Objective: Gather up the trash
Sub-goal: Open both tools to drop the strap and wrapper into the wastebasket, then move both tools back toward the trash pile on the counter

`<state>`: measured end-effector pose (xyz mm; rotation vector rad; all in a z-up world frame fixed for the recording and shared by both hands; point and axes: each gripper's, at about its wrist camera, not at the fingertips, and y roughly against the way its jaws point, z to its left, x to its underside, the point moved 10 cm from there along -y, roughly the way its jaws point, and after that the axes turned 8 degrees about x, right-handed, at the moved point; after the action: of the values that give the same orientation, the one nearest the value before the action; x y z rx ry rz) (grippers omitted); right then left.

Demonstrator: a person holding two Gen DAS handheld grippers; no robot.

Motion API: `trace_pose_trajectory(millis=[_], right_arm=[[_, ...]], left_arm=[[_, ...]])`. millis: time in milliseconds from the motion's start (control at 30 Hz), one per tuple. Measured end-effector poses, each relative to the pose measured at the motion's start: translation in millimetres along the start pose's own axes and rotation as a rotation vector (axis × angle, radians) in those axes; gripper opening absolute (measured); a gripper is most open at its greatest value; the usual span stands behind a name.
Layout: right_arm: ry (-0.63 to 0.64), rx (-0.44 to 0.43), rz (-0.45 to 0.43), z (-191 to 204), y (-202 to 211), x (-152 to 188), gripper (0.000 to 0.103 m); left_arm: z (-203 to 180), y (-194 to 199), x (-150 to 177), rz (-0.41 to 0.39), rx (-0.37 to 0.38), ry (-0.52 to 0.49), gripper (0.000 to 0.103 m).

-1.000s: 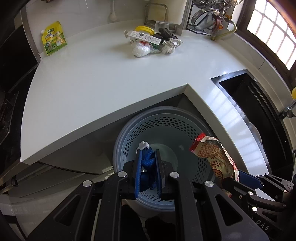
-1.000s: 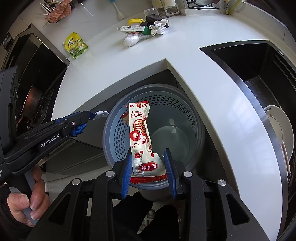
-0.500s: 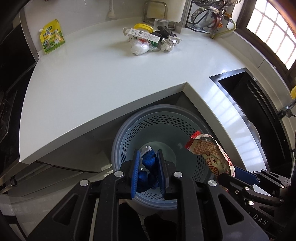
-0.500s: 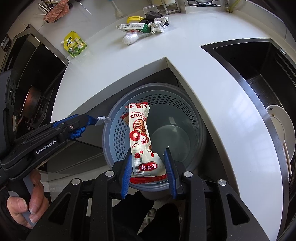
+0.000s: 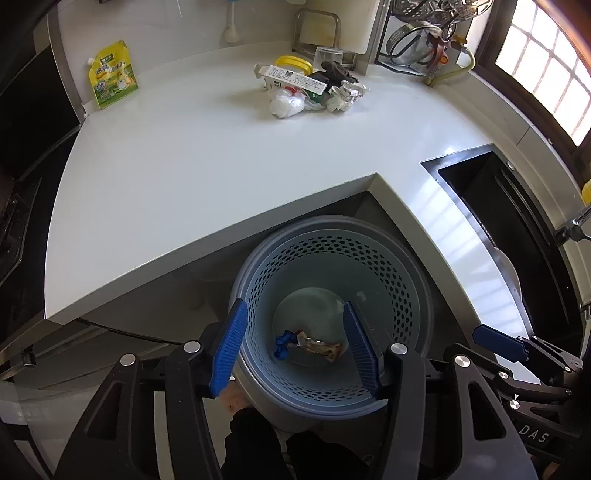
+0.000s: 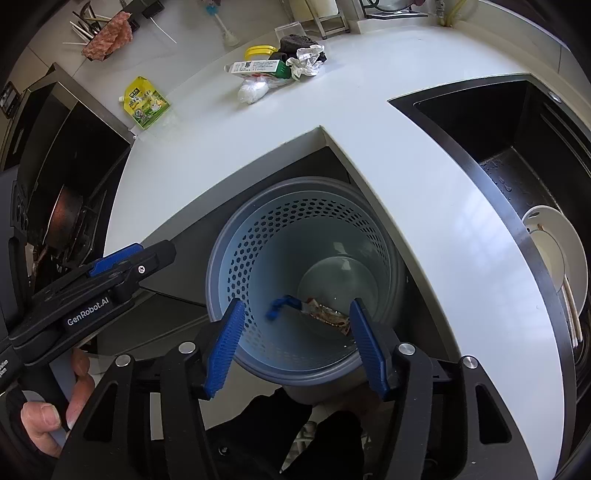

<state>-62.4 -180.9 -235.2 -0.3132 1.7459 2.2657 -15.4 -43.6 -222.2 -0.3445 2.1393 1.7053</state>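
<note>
A grey perforated waste bin (image 5: 406,295) (image 6: 240,258) stands on the floor below the white counter's corner. A blue scrap (image 5: 282,341) (image 6: 277,308) and a red-and-white snack wrapper (image 5: 321,347) (image 6: 328,315) lie on the bin's bottom. My left gripper (image 5: 295,347) is open and empty above the bin's near rim. My right gripper (image 6: 295,339) is open and empty above the same rim. A pile of trash (image 5: 306,92) (image 6: 273,74) with a long carton, a white bag and crumpled paper lies at the far side of the counter.
A yellow-green pouch (image 5: 110,75) (image 6: 146,101) lies at the counter's far left. A black sink (image 5: 498,221) (image 6: 498,129) holding a white plate (image 6: 557,254) is to the right. A stove with a pan (image 6: 62,221) is to the left. A dish rack (image 5: 424,33) stands at the back.
Both grippers opened. The blue scrap dropped from the left one and the snack wrapper from the right one, and both now lie on the bin's bottom.
</note>
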Motion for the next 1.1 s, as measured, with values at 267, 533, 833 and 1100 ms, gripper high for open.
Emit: trace_pose_trajectory(millis=[267,533,833,1100], right_arm=[[0.003,-0.009,-0.001,-0.2,1.7,0.7,0.057],[0.019,-0.018,-0.031,-2.2,14.1,-8.7,0.057],[0.055,-0.040,-0.092,1.6,33.4,-30.3,0.058],[0.047,-0.051,-0.141,4.7,39.8,-64.0,0.061]], left_arm=[[-0.6,2.3,0.0,-0.005,-0.007,0.005,0.054],[-3.1,12.6,-9.5,-0.039,-0.016,0.017,0.056],[-4.4,34.4,-25.5,-0.109,-0.038,0.036,0.060],[9.1,56.5,-52.0,-0.176,-0.075,0.025,0.071]])
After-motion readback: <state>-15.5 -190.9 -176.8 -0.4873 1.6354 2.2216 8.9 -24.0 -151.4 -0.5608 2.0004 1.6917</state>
